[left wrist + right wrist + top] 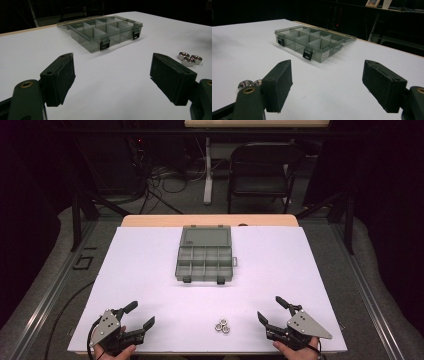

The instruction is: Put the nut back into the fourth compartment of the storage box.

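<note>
A grey see-through compartment box (205, 260) lies open in the middle of the white table top (150, 270), its lid folded back and its cells bare. The box (105, 32) stands ahead in the left gripper view, and the box (312, 42) is ahead in the right gripper view. Three steel nuts (222, 326) lie in a cluster near the front edge; the nuts (189, 59) show right of the left jaws and the nuts (249, 84) behind the right gripper's left jaw. My left gripper (141, 315) rests at the front left, open and holding nothing. At the front right my right gripper (270, 309) is open too.
A black folding chair (260, 170) and a table leg (207, 170) stand on the floor beyond the table. Cables lie on the floor at the back left. The wooden table edge (210, 220) shows behind the white top.
</note>
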{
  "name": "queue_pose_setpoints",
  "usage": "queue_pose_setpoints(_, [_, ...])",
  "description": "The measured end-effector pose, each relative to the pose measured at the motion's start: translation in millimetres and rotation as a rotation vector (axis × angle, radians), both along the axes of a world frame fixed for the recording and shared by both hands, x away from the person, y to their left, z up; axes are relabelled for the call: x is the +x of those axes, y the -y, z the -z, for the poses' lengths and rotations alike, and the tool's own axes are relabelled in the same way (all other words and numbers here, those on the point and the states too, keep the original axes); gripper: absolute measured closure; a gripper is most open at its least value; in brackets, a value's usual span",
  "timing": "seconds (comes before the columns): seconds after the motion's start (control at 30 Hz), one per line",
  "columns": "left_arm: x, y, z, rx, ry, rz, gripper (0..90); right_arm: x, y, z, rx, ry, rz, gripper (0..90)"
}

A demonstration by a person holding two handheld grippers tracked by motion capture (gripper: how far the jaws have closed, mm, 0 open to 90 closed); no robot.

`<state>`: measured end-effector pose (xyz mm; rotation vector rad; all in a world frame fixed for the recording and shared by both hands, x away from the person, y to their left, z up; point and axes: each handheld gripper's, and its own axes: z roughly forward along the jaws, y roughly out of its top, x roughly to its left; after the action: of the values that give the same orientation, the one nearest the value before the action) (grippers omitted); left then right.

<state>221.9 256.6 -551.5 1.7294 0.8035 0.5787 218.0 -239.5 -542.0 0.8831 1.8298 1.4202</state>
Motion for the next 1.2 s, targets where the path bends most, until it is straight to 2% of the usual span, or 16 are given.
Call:
queue_pose_setpoints(0.1, [-0.3,-0.9,-0.2,0.006,-0.005,-0.002,20.3,0.2,0.2,-0.5,-0.001,0.0,-0.005,26.0])
queue_pose_setpoints(0.23, [-0.4,-1.1,-0.2,0.007,-0.005,-0.005,20.3,-0.3,-1.4,0.1,0.001,-0.026,-0.027,30.5])
queue_pose_setpoints(0.33, [-0.8,-1.4,0.0,0.008,-0.006,-0.003,20.3,-0.7,-3.7,-0.4,-0.026,-0.027,-0.018,29.5])
queue_pose_setpoints(0.5, [-1.3,-2.1,-0.2,0.01,-0.003,-0.008,20.3,-0.3,-6.5,-0.8,-0.031,-0.031,-0.025,29.5])
queue_pose_setpoints(0.63, [-1.2,-1.6,0.0,0.013,-0.006,-0.007,20.3,-0.2,-8.7,-1.1,-0.056,-0.031,-0.045,30.7])
queue_pose_setpoints(0.77, [-1.3,-1.3,0.2,0.011,-0.005,-0.008,20.4,-0.1,-12.2,-1.1,-0.058,-0.045,-0.068,30.7])
queue_pose_setpoints(0.8, [-1.1,-1.7,0.2,0.016,-0.005,-0.007,20.3,0.7,-15.9,-1.0,-0.087,-0.046,-0.084,31.8])
queue_pose_setpoints(0.87, [-1.3,-1.5,0.4,0.014,-0.011,-0.005,20.4,0.8,-19.6,-2.0,-0.12,-0.068,-0.109,32.7])
queue_pose_setpoints(1.2, [-0.6,-0.9,1.2,0.014,-0.017,-0.006,20.5,7.0,-33.8,-12.6,-0.144,-0.129,-0.153,35.0])
